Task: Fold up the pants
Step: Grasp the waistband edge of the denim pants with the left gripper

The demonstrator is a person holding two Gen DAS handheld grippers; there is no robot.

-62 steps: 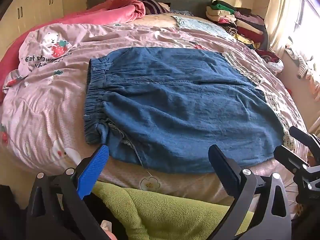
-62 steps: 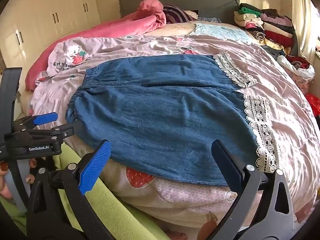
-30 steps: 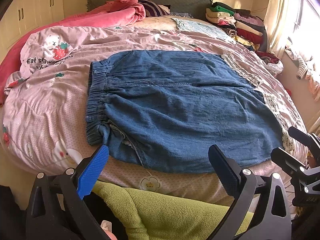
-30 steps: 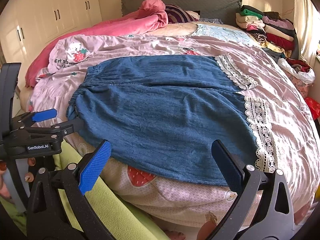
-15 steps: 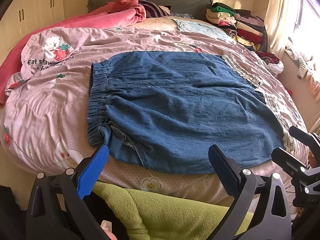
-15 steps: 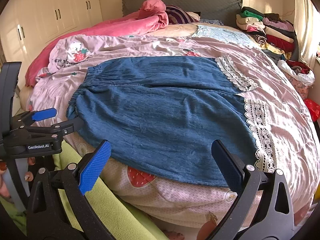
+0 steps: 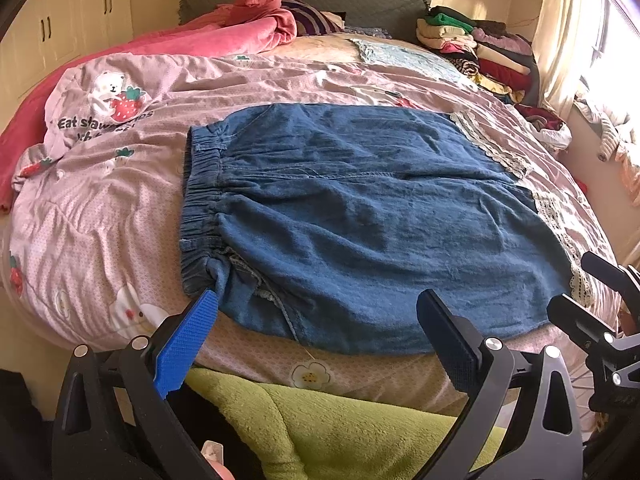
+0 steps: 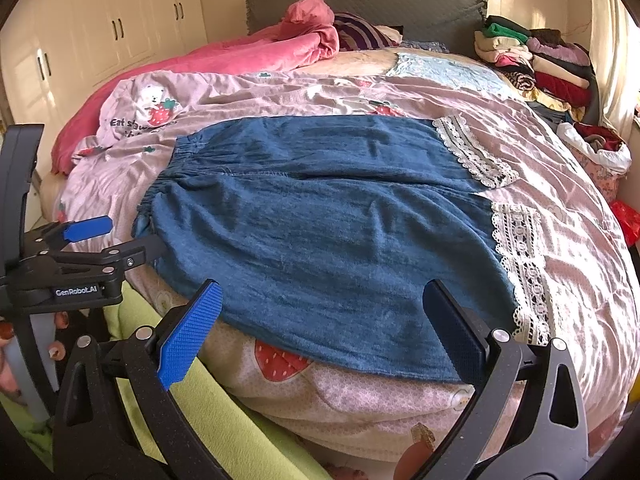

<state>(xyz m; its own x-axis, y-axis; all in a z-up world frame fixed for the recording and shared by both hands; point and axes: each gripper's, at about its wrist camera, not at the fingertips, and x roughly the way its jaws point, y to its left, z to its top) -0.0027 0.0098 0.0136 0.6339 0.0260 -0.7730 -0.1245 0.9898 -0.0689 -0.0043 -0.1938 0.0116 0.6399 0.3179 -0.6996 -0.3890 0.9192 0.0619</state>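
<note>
Nothing big has moved since the earlier frame; both cameras have only slid a tiny bit closer to the bed. Blue pants lie flat on the pink quilt, waistband to the left and lace cuffs to the right.

Left hand-held gripper hangs over the near edge of the bed, its 2 fingers wide apart and holding nothing. Its blue pad is just beside the near waistband corner, but I cannot tell if it touches. Right hand-held gripper is also spread wide and empty, low over the near hem of the pants.

Writing on the quilt starts with "Eat" next to a bear and a strawberry; the rest is folded and hard to read. In the right wrist view, the left tool has a white label that reads "GenRobot.AI".

Pink quilt shows bare all around the pants, most of it on the left and far sides. A pink blanket is bunched at the head of the bed, and a pile of clothes sits at the far right corner. Green cloth lies below the near edge.
</note>
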